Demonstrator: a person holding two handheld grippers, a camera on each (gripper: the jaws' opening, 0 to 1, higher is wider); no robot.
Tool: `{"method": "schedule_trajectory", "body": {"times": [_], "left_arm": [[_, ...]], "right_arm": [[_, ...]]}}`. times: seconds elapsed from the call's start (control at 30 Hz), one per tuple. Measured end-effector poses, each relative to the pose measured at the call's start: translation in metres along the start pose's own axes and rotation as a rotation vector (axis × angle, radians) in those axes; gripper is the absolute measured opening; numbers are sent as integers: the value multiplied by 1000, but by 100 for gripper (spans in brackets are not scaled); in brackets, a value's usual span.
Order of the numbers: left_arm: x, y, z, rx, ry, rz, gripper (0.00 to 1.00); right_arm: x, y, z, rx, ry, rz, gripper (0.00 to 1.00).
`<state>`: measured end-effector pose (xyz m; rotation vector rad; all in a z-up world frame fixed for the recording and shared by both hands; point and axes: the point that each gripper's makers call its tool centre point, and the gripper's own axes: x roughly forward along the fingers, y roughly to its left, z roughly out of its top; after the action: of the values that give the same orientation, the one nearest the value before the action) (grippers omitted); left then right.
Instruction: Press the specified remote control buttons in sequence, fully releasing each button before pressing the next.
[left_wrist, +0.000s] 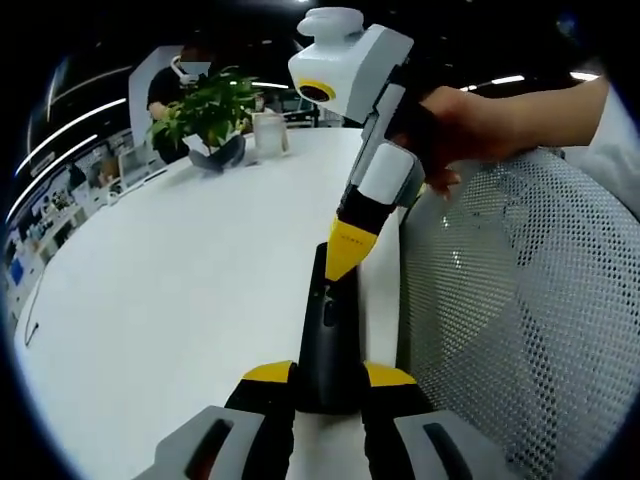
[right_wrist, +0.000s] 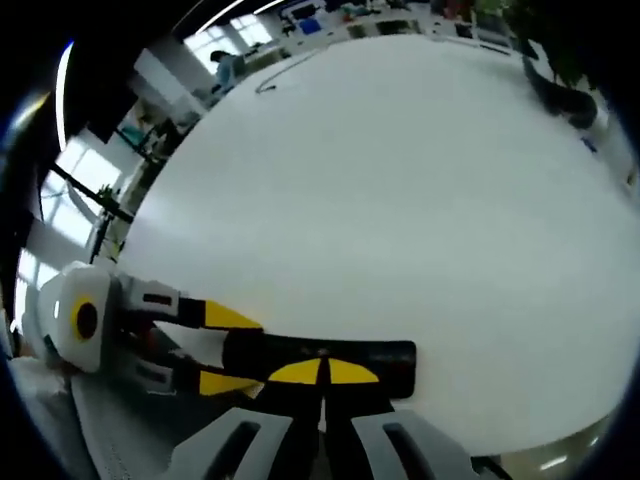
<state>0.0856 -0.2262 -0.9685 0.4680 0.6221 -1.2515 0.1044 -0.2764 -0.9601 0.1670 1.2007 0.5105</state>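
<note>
Remote (left_wrist: 328, 345) under right gripper (left_wrist: 345, 262) (left gripper (left_wrist: 328, 385) clamped)

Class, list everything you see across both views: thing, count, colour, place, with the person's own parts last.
Remote control: one, black, at the table edge, between the left jaws.
Table: one, white.
Potted plant: one, green leaves, dark pot, far end of the table.
Container: one, pale, beside the plant.
Mesh chair back: one, white, beside the table.
Person: one, dark top, behind the plant.
Left hand-held gripper: yellow tips, shut on the remote's near end.
Right hand-held gripper: yellow tips together, on the remote's top.
Hand: one, holding the right hand-held gripper.
</note>
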Motion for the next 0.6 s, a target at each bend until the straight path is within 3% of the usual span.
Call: {"method": "schedule_trajectory", "body": {"times": [0.4,0.6], "left_arm": [[1,1,1,-4,-4,1,24],[2,1,1,-6,-6,4,24]], "right_arm": [[2,-2,0,27,-19,5,0],[2,-1,-1,-25,-17,-20,0]]}}
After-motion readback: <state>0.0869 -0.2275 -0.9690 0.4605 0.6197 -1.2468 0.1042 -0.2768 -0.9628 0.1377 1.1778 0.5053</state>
